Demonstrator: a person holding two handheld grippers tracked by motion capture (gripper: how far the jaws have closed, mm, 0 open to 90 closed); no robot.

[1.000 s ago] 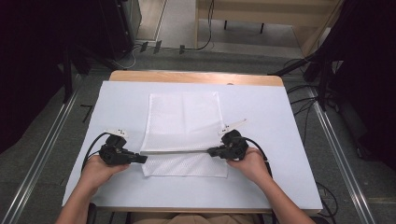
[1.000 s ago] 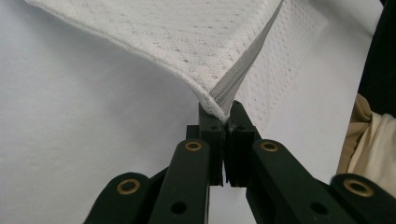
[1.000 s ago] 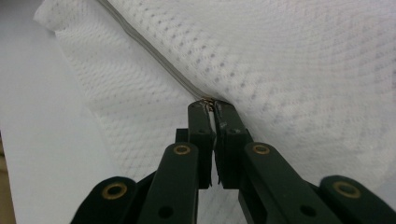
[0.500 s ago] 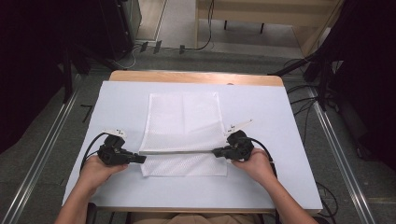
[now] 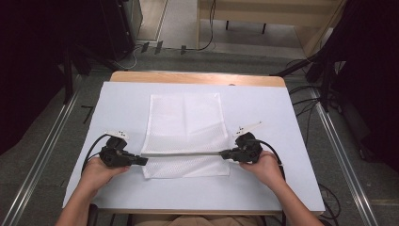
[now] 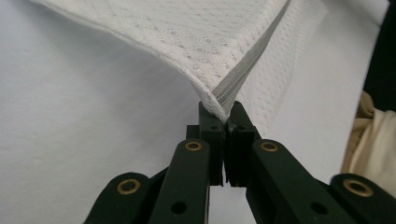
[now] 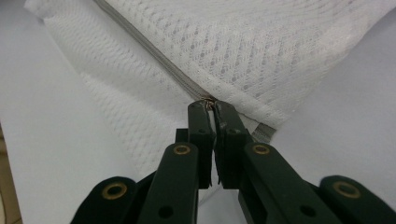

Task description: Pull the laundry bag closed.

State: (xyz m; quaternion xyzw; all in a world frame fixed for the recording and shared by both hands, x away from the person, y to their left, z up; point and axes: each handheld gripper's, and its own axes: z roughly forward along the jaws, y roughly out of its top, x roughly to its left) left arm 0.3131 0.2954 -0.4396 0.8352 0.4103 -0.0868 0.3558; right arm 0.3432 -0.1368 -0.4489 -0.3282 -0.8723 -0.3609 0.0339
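Both grippers, left (image 5: pixel 141 160) and right (image 5: pixel 225 153), have their fingers clamped tight on the mesh bag (image 5: pixel 184 123) zipper edge, lifted off the worktop (image 5: pixel 282 122). I'd keep that edge taut and both hands level while folding.

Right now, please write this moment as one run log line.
left gripper: shut on mesh bag zipper edge | right gripper: shut on same edge | edge lifted, taut
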